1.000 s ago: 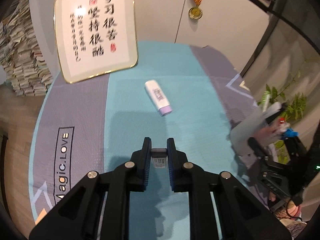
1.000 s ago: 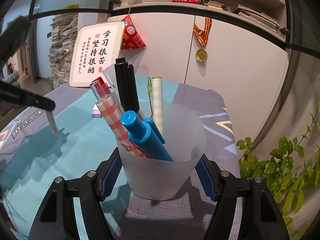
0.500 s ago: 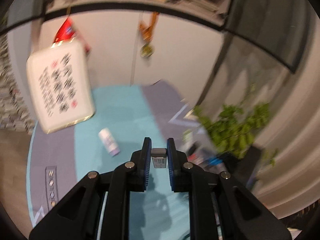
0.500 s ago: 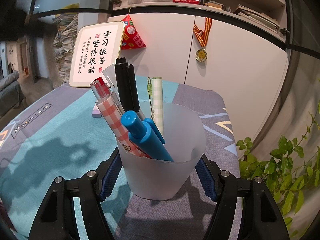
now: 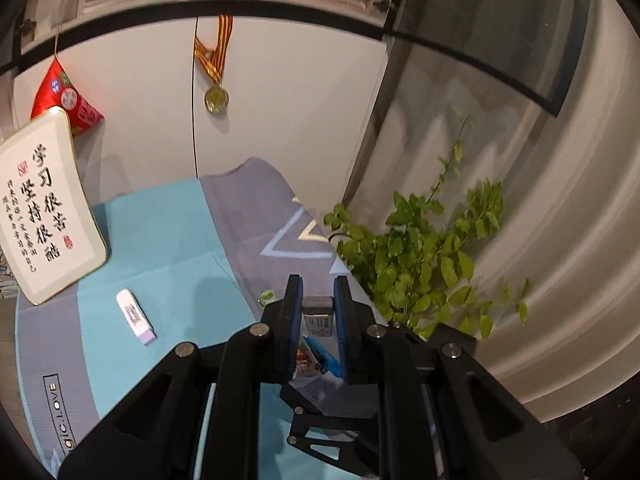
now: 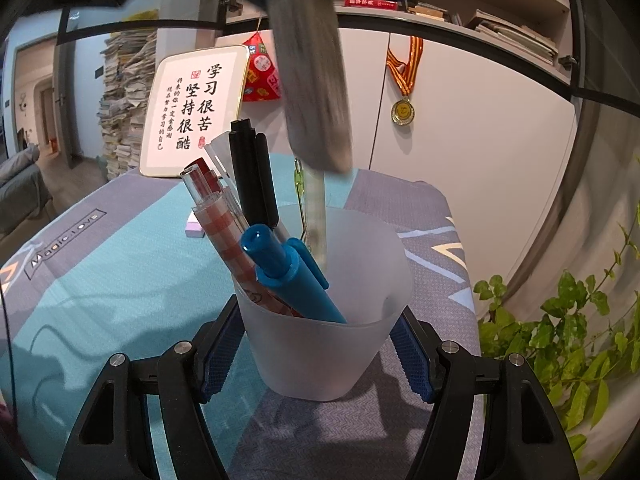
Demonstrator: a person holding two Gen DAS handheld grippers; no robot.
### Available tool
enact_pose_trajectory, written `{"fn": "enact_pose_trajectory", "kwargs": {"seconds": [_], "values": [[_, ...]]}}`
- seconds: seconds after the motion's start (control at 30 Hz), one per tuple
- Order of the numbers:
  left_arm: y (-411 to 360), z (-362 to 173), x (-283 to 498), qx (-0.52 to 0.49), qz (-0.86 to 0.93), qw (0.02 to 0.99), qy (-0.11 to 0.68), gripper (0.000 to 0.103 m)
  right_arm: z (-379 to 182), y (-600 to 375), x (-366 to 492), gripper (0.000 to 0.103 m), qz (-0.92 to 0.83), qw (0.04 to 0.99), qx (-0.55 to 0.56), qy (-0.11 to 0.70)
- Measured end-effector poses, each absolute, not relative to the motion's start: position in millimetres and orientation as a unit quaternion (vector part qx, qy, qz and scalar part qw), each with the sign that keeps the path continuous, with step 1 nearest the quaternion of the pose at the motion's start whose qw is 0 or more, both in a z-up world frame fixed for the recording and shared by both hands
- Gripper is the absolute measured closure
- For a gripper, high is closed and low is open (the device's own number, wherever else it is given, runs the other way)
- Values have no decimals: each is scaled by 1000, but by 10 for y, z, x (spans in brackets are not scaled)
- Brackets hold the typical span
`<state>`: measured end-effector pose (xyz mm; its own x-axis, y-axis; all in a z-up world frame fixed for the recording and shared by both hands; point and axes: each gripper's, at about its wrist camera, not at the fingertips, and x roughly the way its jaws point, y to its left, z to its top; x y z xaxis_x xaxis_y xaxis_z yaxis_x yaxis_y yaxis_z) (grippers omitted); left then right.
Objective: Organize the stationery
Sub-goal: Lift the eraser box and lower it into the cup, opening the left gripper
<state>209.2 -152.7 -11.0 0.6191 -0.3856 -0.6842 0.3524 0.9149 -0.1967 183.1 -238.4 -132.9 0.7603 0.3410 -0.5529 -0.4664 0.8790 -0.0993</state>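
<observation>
My left gripper (image 5: 317, 292) is shut on a small grey item with a barcode label (image 5: 318, 318). It hangs above the frosted cup; the tips of the cup's pens (image 5: 324, 356) show just under its fingers. In the right wrist view the same grey item (image 6: 312, 80) is a blurred bar over the cup. My right gripper (image 6: 319, 354) is shut on the frosted cup (image 6: 360, 264), which stands on the mat. The cup holds a black marker (image 6: 250, 176), a blue pen (image 6: 288, 272), a red checked pen (image 6: 224, 224) and a green checked pen (image 6: 314, 208). A white and lilac stick (image 5: 134, 316) lies on the teal mat.
A framed calligraphy board (image 5: 44, 208) leans at the back left of the table. A leafy plant (image 5: 420, 256) grows past the table's right edge. A medal (image 5: 216, 98) hangs on the white cabinet behind. Paper stacks (image 6: 124, 100) stand far left.
My left gripper has risen and swung to the right with the grey item, from over the teal mat to above the cup. The right gripper and the cup have not moved.
</observation>
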Motion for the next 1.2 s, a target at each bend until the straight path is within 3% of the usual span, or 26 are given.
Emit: {"fn": "enact_pose_trajectory", "kwargs": {"seconds": [0.53,1.2], "values": [[-1630,-430,2262,-2,-195,882,429,89,-1324,-2394,1829,32,217,931,-115,269],[-1522,-308,2154,-15,-192,888,418,90,-1330,-2397,1855,32,216,931,-116,270]]}}
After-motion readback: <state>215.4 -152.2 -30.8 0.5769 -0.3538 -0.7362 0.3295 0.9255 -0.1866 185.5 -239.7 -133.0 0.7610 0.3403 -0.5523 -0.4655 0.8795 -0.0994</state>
